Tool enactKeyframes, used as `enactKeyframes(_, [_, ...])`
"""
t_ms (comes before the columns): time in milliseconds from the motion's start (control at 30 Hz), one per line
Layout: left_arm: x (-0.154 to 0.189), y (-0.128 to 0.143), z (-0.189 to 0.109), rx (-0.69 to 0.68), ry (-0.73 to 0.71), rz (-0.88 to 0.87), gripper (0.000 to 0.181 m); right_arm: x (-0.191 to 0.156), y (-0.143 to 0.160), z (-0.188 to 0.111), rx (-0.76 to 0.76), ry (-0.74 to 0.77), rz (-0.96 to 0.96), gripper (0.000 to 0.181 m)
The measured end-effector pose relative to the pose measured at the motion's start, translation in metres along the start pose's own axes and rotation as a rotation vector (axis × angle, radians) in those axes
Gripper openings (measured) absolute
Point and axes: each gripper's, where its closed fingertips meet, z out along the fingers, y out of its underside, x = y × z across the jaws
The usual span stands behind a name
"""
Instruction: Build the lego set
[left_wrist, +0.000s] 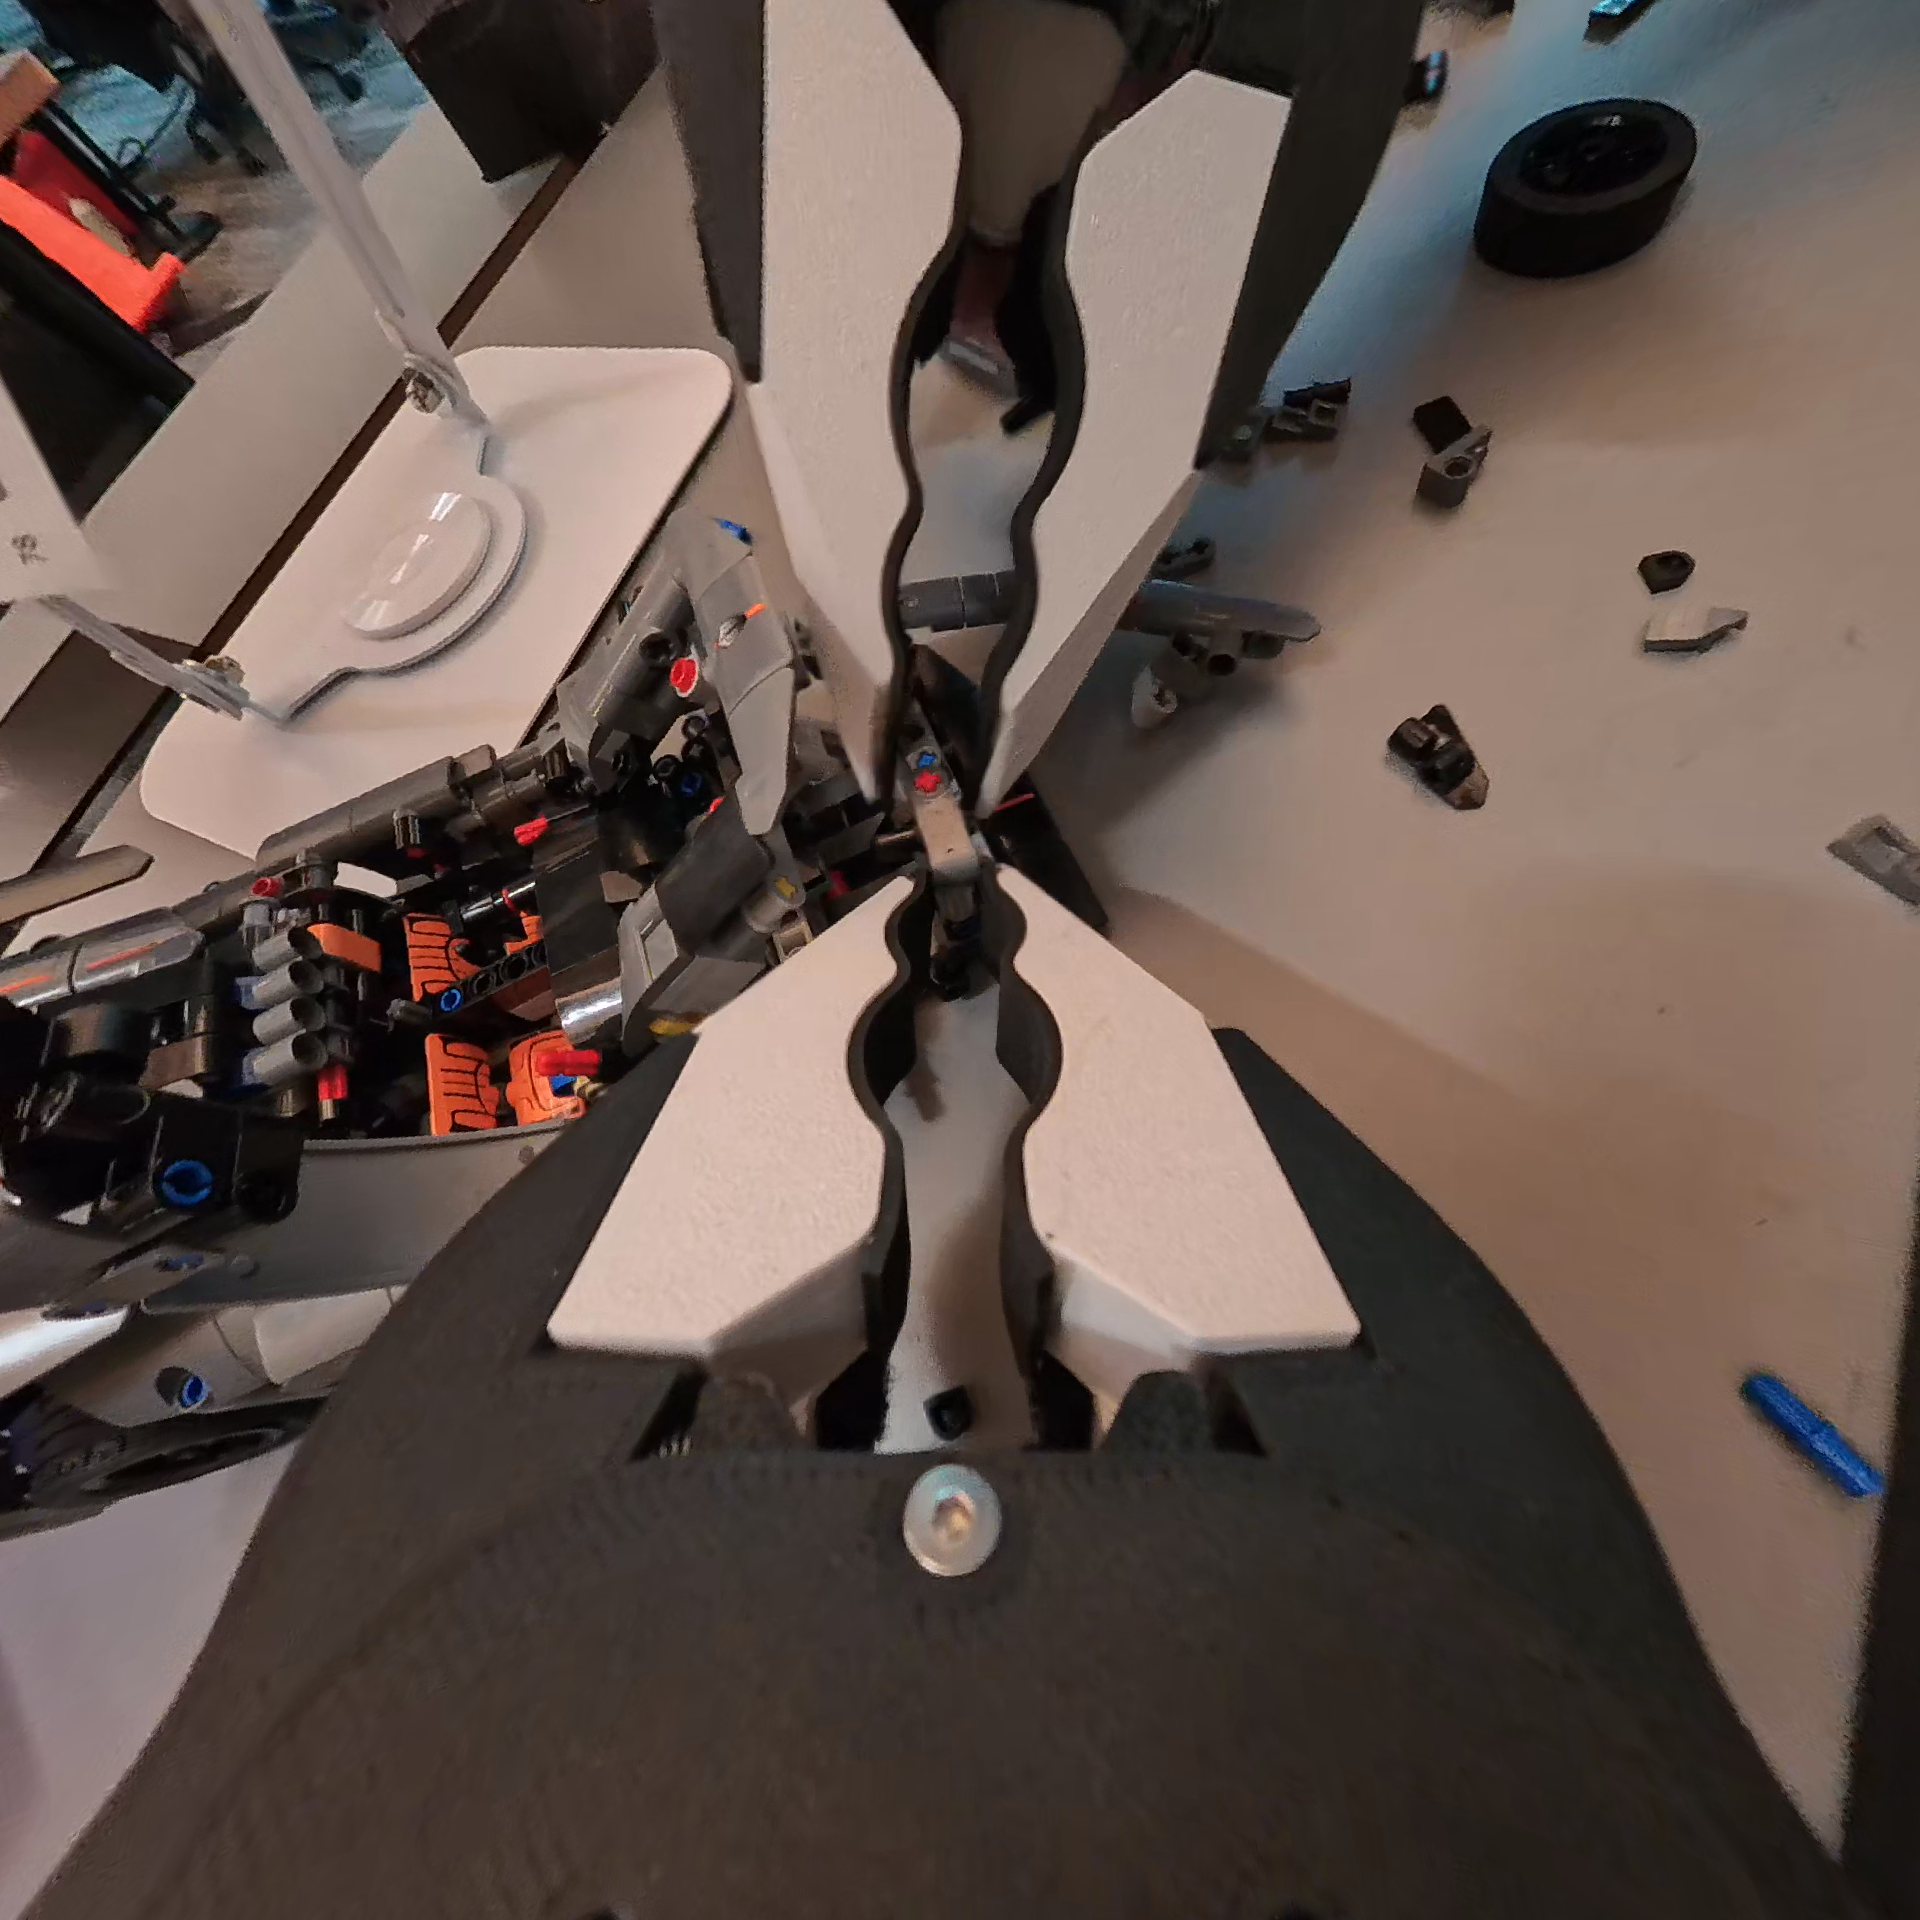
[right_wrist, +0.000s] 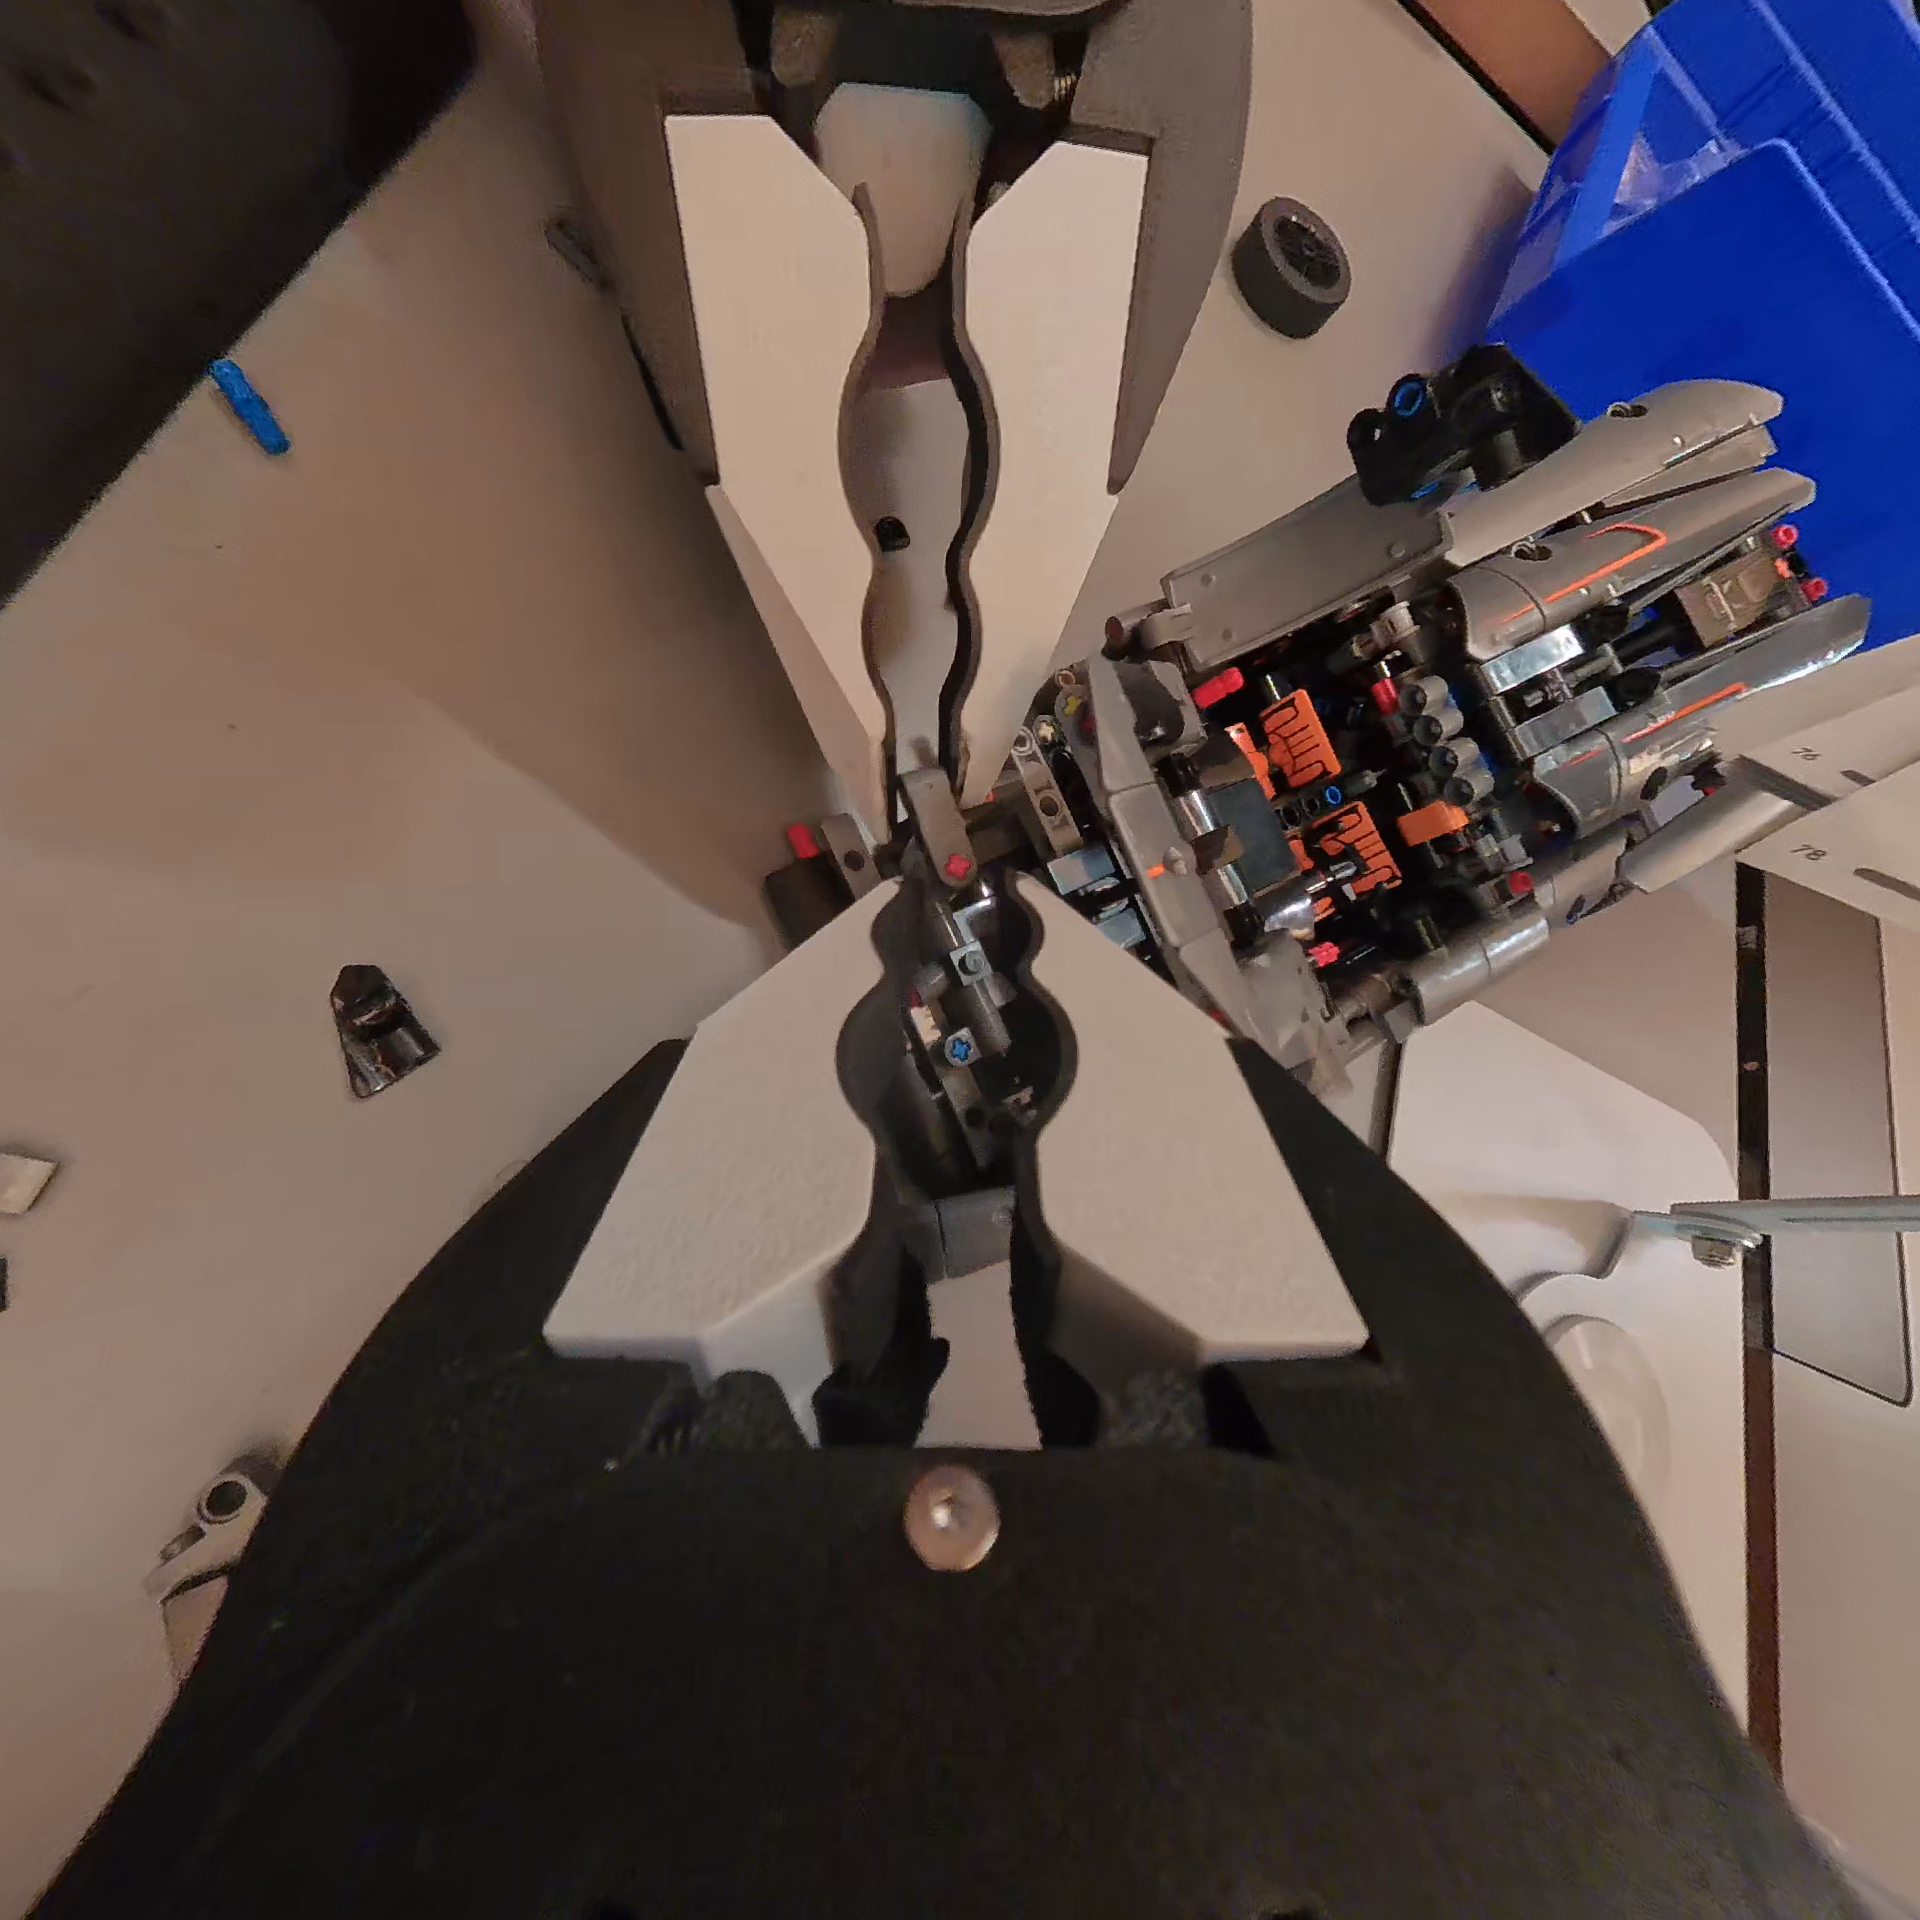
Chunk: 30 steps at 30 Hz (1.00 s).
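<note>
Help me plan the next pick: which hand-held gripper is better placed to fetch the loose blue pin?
Probably the left hand-held gripper: the blue pin lies close beside its body, but far beyond the tips of the right hand-held gripper. Both are shut on the grey beam, so release first.

car model (right_wrist: 1455, 748): grey, orange | bin (right_wrist: 1745, 260): blue | tyre (left_wrist: 1584, 187): black

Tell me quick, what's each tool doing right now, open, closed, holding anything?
Left tool: closed on the small grey lego assembly.
Right tool: closed on the same grey lego assembly, from the opposite side.
</note>
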Motion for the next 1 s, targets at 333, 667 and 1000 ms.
enactKeyframes(333, [0.008,-0.003,0.004,-0.029,-0.023,0.111,0.007,-0.012,0.000,-0.003,-0.020,-0.054,-0.051,0.006])
enactKeyframes(667, [0.011,-0.002,0.004,-0.043,-0.031,0.170,0.007,-0.015,0.005,-0.011,-0.034,-0.106,-0.052,0.004])
enactKeyframes(1000, [0.013,-0.002,0.002,-0.029,-0.006,0.151,0.005,-0.016,0.005,-0.010,-0.035,-0.101,-0.064,0.002])
